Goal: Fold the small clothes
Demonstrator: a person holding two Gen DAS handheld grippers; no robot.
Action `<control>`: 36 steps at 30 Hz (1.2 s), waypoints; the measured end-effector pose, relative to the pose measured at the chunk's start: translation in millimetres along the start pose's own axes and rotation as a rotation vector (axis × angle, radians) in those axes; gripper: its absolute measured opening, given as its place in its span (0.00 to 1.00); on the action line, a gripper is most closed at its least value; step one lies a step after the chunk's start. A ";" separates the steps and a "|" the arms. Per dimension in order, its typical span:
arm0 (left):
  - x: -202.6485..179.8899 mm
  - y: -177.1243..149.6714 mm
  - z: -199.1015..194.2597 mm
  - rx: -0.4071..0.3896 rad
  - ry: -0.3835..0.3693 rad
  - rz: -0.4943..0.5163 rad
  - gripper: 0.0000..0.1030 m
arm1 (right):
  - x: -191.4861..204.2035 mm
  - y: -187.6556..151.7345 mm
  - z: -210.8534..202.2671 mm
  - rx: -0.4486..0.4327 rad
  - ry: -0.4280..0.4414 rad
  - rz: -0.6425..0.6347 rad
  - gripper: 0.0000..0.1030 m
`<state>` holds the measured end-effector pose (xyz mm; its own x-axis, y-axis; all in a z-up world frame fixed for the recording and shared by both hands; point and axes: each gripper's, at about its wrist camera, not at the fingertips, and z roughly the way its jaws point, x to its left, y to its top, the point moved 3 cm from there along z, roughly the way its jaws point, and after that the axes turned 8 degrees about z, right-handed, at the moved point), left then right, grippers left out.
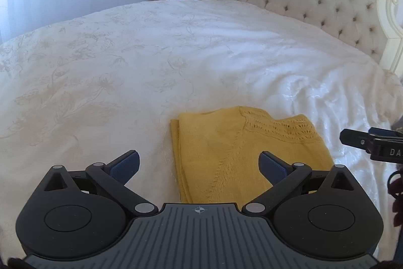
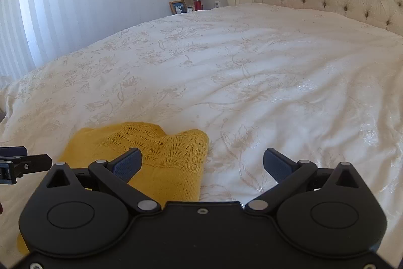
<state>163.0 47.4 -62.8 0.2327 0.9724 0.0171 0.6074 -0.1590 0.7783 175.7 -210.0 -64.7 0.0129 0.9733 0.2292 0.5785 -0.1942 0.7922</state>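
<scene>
Your left tongs (image 1: pixel 199 163) stand wide apart with nothing between their pads, and so do your right tongs (image 2: pixel 202 164). The folded yellow sweater (image 1: pixel 241 155) lies flat just ahead of both, between them, on the white bedspread (image 1: pixel 126 67).

folded sweater (image 1: pixel 241 155) on bedspread (image 1: pixel 126 62), headboard (image 1: pixel 327 4) behind

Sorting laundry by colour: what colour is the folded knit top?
Mustard yellow knit top; clearest in left wrist view.
</scene>
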 end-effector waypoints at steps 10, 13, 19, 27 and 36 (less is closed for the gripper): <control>-15.3 -14.6 -38.3 0.050 0.000 -0.031 1.00 | -0.7 -17.2 -48.3 0.081 0.003 0.085 0.99; -25.8 -19.0 -46.7 0.079 0.017 -0.005 0.99 | 3.7 -29.8 -58.7 0.116 -0.011 0.069 0.99; -39.6 -28.7 -57.7 0.115 0.078 0.019 0.99 | 13.1 -49.5 -80.0 0.126 -0.058 0.035 0.99; -46.4 -35.2 -66.2 0.179 0.163 0.042 0.99 | 22.5 -58.2 -95.8 0.098 -0.199 -0.049 0.99; -44.6 -40.3 -67.8 0.222 0.153 0.042 0.98 | 20.0 -65.5 -98.7 0.175 -0.083 0.047 0.96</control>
<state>76.6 22.0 -52.3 0.1537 0.9760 0.1544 0.7554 -0.2168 0.6184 57.6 -189.8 -56.2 0.1066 0.9718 0.2103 0.7084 -0.2226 0.6698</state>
